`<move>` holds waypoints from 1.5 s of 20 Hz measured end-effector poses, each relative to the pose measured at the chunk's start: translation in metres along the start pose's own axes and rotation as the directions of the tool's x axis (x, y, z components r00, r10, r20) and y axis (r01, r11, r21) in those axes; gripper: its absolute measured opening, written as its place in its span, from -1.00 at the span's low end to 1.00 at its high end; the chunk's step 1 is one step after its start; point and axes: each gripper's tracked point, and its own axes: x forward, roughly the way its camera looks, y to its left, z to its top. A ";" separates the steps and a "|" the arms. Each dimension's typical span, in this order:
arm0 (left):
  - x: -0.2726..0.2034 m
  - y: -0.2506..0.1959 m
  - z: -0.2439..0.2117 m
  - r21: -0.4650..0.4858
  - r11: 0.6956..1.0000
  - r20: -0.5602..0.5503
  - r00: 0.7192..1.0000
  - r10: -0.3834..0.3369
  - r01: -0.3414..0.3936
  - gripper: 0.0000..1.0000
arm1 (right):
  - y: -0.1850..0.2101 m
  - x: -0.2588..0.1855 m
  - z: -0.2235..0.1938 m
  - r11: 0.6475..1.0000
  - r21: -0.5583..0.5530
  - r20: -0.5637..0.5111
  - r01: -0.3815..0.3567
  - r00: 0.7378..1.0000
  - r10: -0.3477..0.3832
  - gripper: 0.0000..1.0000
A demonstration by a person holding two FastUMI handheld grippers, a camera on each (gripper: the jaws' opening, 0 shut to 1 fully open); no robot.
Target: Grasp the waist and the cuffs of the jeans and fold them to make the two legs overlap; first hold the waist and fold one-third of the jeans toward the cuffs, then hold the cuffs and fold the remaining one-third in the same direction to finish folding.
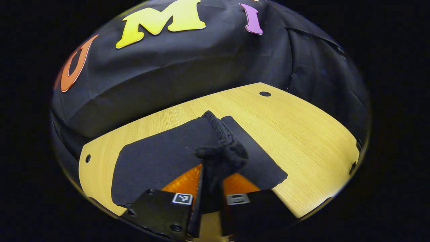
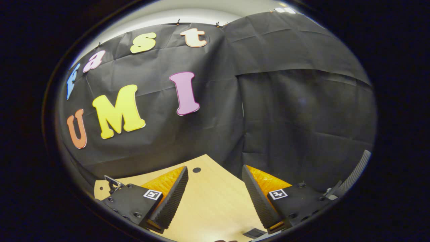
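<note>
1. Left gripper view first: at the left I see the pale wooden table [image 1: 302, 134], with a small dark hole near its left corner [image 1: 87, 158] and the black cloth wall [image 1: 168, 77] rising behind it.

2. Moving right, the jeans [image 1: 158, 161] lie flat on the table as a dark, broad panel, with a second flat piece [image 1: 255, 154] reaching past my fingers toward the right.

3. At the middle, my left gripper [image 1: 211, 188] has its jaws drawn nearly together on a bunched ridge of the jeans' fabric [image 1: 223, 151]. The cloth is lifted there into a gathered, ribbed edge that runs away from the fingers toward the far side of the table.

4. Farther right the bare table carries on, with another dark hole near its far edge [image 1: 265, 93].

5. Right gripper view, from the left: my right gripper [image 2: 215, 191] has its jaws spread wide with nothing between them. It is above bare table [image 2: 208, 201].

6. Between the fingers I see a table hole [image 2: 197, 170], and beyond them the cloth wall [image 2: 285, 117].

7. At the far right edge, a ribbed grey curved strip [image 2: 356, 171] pokes in; I cannot tell what it is.
</note>
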 end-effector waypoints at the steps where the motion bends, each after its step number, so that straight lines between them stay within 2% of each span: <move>1: -0.006 -0.002 0.003 0.016 1.000 0.018 1.000 0.004 -0.004 0.13 | 0.007 0.001 0.001 1.000 -0.007 0.004 -0.022 1.000 0.022 0.97; 3: -0.022 -0.009 0.018 0.030 1.000 0.084 0.996 -0.007 0.005 1.00 | 0.021 0.003 0.002 0.997 -0.035 0.014 -0.068 0.998 0.068 0.97; 5: -0.048 -0.010 0.037 0.009 1.000 0.153 0.988 -0.011 0.010 1.00 | 0.038 0.010 -0.002 0.992 -0.062 0.010 -0.114 0.993 0.115 0.97; 8: -0.103 0.010 0.075 -0.056 0.998 0.284 0.959 0.029 -0.013 1.00 | 0.070 0.018 -0.008 0.975 -0.084 -0.006 -0.204 0.979 0.204 0.99; 12: -0.199 0.085 0.125 -0.198 0.976 0.431 0.887 0.168 -0.089 0.99 | 0.118 0.025 -0.011 0.939 -0.124 -0.013 -0.322 0.946 0.323 1.00; 16: -0.272 0.149 0.149 -0.306 0.934 0.490 0.810 0.322 -0.186 0.99 | 0.168 0.028 -0.015 0.897 -0.151 -0.022 -0.416 0.908 0.418 0.99; 17: -0.285 0.148 0.151 -0.314 0.927 0.496 0.797 0.344 -0.205 0.99 | 0.178 0.030 -0.018 0.889 -0.154 -0.026 -0.431 0.901 0.432 0.98; 18: -0.302 0.157 0.157 -0.318 0.921 0.505 0.782 0.365 -0.225 0.96 | 0.187 0.030 -0.019 0.883 -0.156 -0.025 -0.443 0.895 0.445 0.97; 20: -0.326 0.166 0.161 -0.321 0.910 0.526 0.750 0.401 -0.261 0.75 | 0.200 0.032 -0.021 0.877 -0.155 -0.022 -0.454 0.890 0.456 0.99; 21: -0.332 0.165 0.162 -0.324 0.908 0.532 0.743 0.406 -0.265 0.94 | 0.207 0.032 -0.022 0.874 -0.148 -0.023 -0.462 0.885 0.464 0.99; 23: -0.336 0.163 0.159 -0.343 0.904 0.525 0.746 0.409 -0.254 0.93 | 0.216 0.035 -0.024 0.871 -0.162 -0.019 -0.464 0.884 0.467 0.99; 25: -0.333 0.156 0.154 -0.363 0.902 0.507 0.763 0.402 -0.234 0.93 | 0.226 0.032 -0.028 0.861 -0.162 -0.022 -0.482 0.874 0.485 0.97; 30: -0.328 0.144 0.147 -0.336 0.905 0.484 0.777 0.403 -0.261 0.94 | 0.234 0.031 -0.037 0.845 -0.163 -0.041 -0.509 0.859 0.510 1.00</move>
